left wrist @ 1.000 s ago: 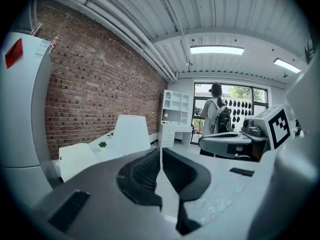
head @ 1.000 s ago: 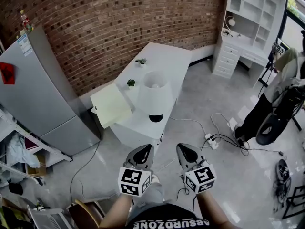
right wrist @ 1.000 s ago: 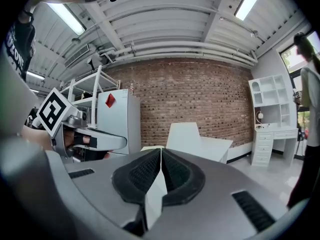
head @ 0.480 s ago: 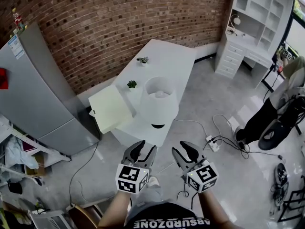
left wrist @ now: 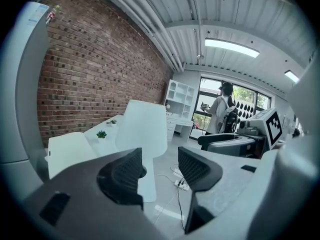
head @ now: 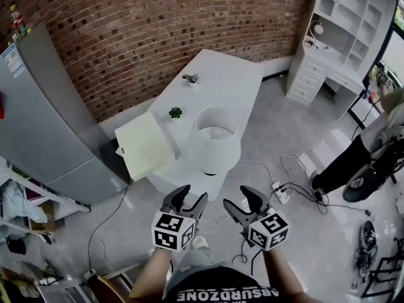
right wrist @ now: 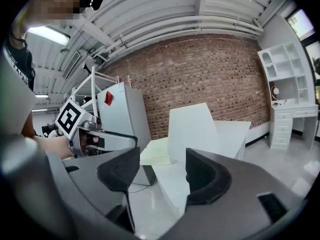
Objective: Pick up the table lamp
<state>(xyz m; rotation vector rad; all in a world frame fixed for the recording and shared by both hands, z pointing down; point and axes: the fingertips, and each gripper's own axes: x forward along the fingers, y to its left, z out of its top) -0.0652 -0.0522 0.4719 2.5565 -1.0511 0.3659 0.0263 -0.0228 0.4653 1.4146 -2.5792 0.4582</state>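
The table lamp (head: 214, 141) has a tall white shade and stands at the near end of a long white table (head: 227, 77). My left gripper (head: 187, 198) and right gripper (head: 242, 202) hover side by side over the floor, just short of the table's end and apart from the lamp. Both sets of jaws have just been opening and stand open with nothing between them. In the left gripper view the lamp shade (left wrist: 146, 129) rises beyond the left gripper (left wrist: 160, 169). The right gripper view has the lamp shade (right wrist: 192, 129) ahead of the right gripper (right wrist: 162, 171).
A pale yellow cabinet (head: 145, 147) adjoins the table's left side, with a grey fridge (head: 38, 118) further left. Two small potted plants (head: 175, 112) sit on the table. A power strip and cables (head: 278, 191) lie on the floor to the right. A person (head: 372, 144) stands at the right.
Both grippers have moved forward toward the table's end, and their jaws went from shut to open. The lamp now sits closer in the head view.
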